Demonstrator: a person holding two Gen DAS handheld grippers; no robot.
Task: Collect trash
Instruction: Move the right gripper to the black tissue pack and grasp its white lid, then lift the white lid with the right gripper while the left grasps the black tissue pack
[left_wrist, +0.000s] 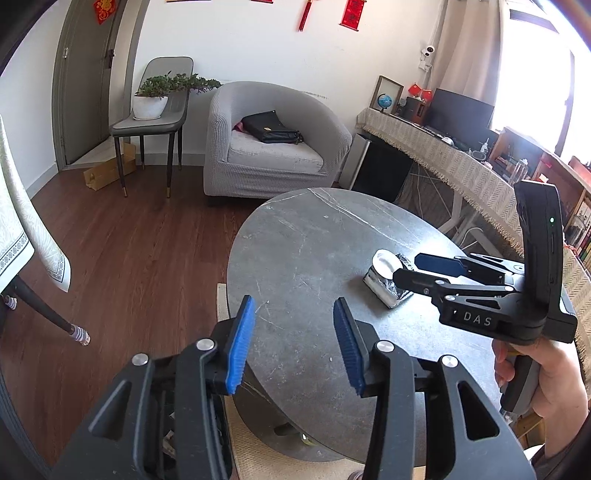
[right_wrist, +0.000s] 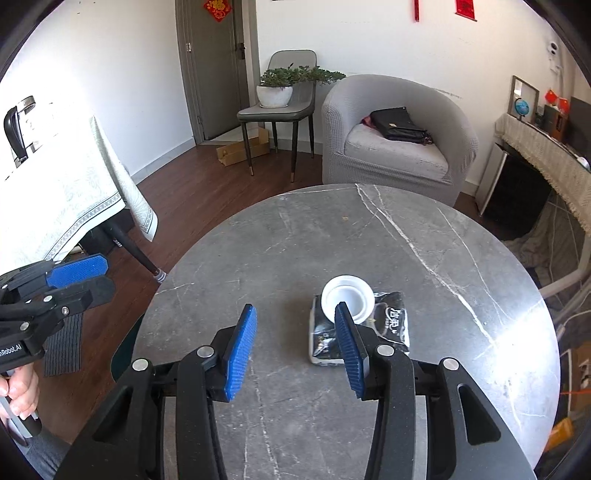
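Bench (right_wrist: 295, 240): polished grey stone, white-veined. Wrapper (right_wrist: 391, 325): glossy crinkled foil. Cup (right_wrist: 347, 295): smooth white plastic. Claw pads (right_wrist: 242, 350): ribbed blue rubber. Floor (left_wrist: 140, 258): wood laminate.

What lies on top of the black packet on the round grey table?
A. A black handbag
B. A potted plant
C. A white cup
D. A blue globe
C: the white cup rests on the black packet on the table; the other things stand elsewhere in the room.
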